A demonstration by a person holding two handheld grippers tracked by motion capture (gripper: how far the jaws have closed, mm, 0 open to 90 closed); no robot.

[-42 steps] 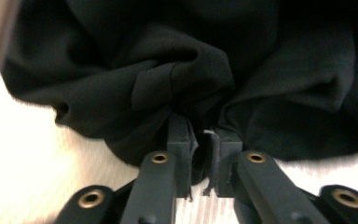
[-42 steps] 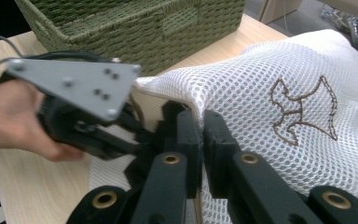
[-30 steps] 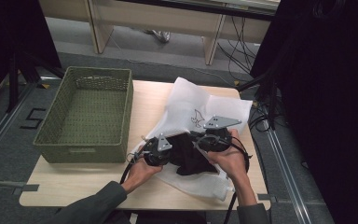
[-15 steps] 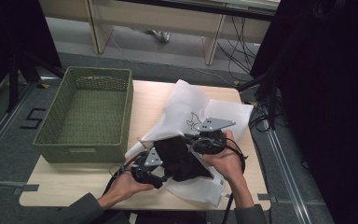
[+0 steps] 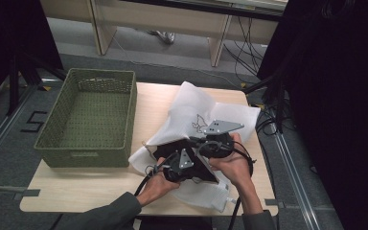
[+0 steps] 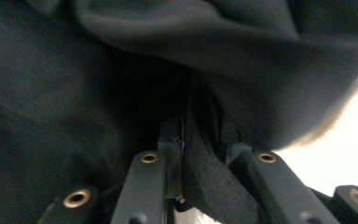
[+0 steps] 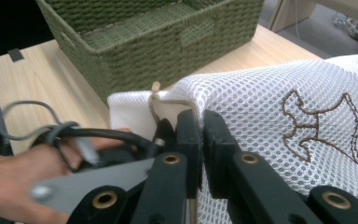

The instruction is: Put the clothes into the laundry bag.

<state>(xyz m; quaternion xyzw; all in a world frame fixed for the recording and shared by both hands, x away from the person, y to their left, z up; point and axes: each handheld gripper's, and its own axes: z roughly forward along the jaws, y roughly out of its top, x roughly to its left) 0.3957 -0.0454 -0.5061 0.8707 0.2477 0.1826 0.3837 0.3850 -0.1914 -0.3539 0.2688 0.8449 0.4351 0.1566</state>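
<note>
My white mesh bag lies spread out and crumpled on the table. It has lots of tiny holes and a brown stitched picture on it. My right fingers pinch its edge tight, just beside a thin tan trim. My black cloth is soft, dark and folded up. It sits at the near side of the bag, and my left fingers press on a fold of it.
</note>
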